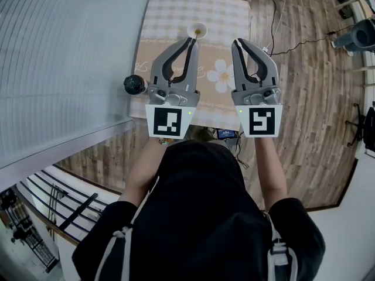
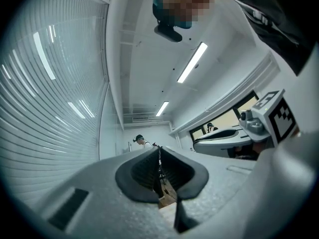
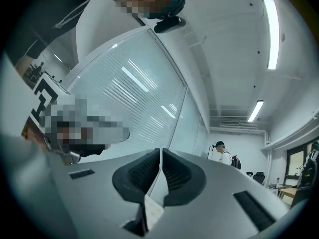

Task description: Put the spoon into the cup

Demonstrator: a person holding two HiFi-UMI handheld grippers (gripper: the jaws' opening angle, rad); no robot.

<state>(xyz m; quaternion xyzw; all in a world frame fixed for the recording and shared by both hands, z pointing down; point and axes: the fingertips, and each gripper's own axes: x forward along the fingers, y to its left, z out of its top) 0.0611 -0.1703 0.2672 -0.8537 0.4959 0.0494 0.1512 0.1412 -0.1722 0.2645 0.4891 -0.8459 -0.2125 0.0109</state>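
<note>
A small white cup point(image 1: 196, 30) stands at the far side of the table point(image 1: 176, 10), which has a checked cloth. Something small and brownish shows at the cup's rim; I cannot tell whether it is the spoon, and I see no spoon elsewhere. Both grippers are held high in front of the person, well above the table. My left gripper point(image 1: 191, 40) is shut and empty, its tips overlapping the cup in the head view. My right gripper point(image 1: 238, 41) is also shut and empty. The left gripper view point(image 2: 159, 151) and right gripper view point(image 3: 160, 151) look out at ceiling and walls, with the jaws closed on nothing.
A black round object point(image 1: 134, 84) sits at the table's left edge. A glass wall with blinds point(image 1: 64, 57) runs along the left. Cables point(image 1: 293, 45) lie on the wooden floor to the right. A person point(image 3: 223, 152) stands far off in the room.
</note>
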